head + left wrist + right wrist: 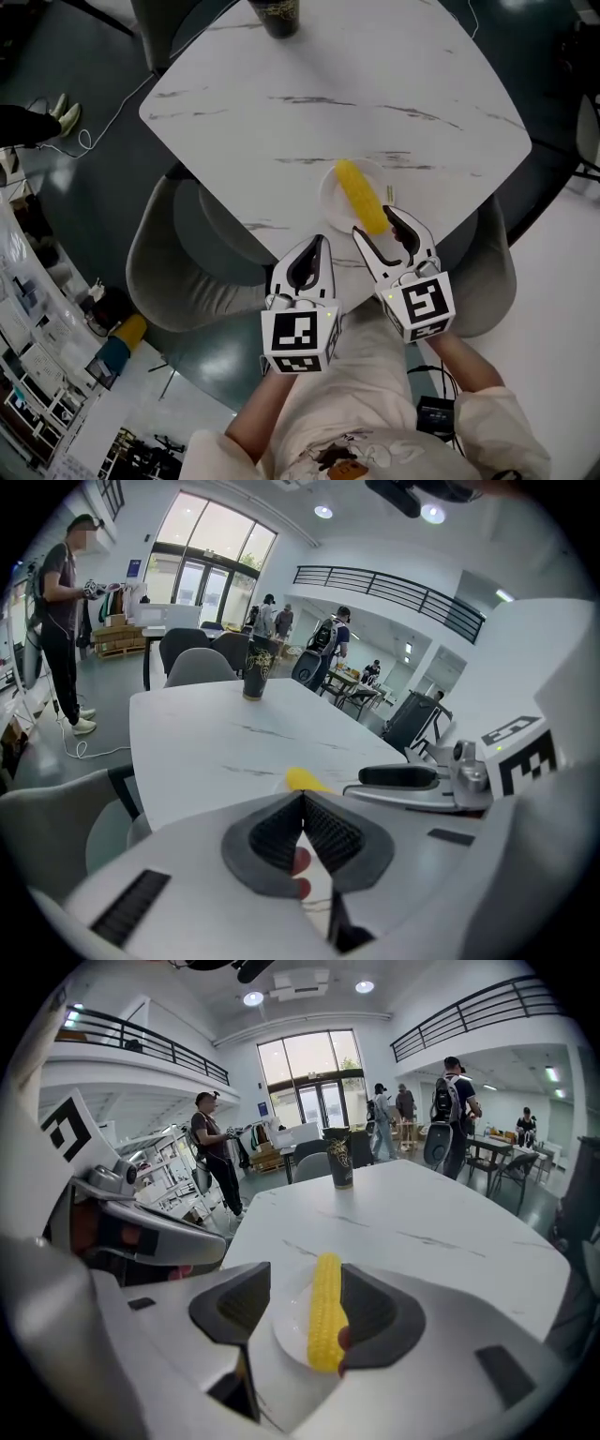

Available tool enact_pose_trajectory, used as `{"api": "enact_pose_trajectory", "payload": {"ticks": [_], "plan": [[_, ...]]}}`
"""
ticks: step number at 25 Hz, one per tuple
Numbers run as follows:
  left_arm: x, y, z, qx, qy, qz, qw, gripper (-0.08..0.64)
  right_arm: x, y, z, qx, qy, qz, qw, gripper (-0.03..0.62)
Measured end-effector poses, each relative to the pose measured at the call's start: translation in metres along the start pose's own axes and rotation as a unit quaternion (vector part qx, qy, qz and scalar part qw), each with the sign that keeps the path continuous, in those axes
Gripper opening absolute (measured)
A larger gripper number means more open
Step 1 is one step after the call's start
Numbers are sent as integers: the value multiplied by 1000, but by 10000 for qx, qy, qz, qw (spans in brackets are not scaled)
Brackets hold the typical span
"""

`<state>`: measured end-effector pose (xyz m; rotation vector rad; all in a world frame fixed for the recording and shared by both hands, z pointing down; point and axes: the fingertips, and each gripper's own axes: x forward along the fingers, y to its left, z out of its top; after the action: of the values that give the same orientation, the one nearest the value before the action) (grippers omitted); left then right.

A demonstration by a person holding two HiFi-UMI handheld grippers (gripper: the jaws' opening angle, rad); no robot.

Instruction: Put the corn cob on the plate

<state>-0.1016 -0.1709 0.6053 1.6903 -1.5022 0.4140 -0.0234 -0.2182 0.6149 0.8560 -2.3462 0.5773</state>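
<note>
A yellow corn cob (362,196) lies on a small white plate (330,199) near the front edge of the white marble table (309,112). My right gripper (373,221) is open just behind the plate, and the cob's near end reaches between its jaws. In the right gripper view the corn cob (325,1321) rests on the plate (289,1327) close to the right jaw; whether they touch is unclear. To the left, my left gripper (321,242) is shut on nothing at the table edge. Past its closed tips, the left gripper view shows the corn cob (302,780).
A dark patterned cup (274,14) stands at the table's far edge. Grey chairs sit under the table at the left (178,253) and right (487,272). A white cable (103,122) trails over the floor. Several people stand in the hall behind.
</note>
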Motion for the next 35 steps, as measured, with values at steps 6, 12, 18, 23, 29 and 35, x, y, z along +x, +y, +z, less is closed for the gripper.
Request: {"api": "enact_pose_trajectory", "payload": {"ticks": [6,12,18,23,29,35], "plan": [[-28,-13,7,175,-122,-166,9996,6,-33,13,11,-69,-154,-207,9996,153],[-59,-26,7,341,-236,-299,9987,6,-57,28,12,49,-216,-246,9995,6],[-90,-37,-1,414,-295,-453,9977,6,-87,50,26,-138,-447,-328,9984,5],[-117,-58,-3,507,-406,-648,9958,6,-120,67,39,-179,-668,-185,9974,5],[-156,-86,4,730,-623,-965,9907,6,-169,83,60,-285,-1054,-509,9927,5],[-196,-101,-8,910,-664,-1184,9866,6,-212,120,68,-236,-1330,-389,9901,5]]}}
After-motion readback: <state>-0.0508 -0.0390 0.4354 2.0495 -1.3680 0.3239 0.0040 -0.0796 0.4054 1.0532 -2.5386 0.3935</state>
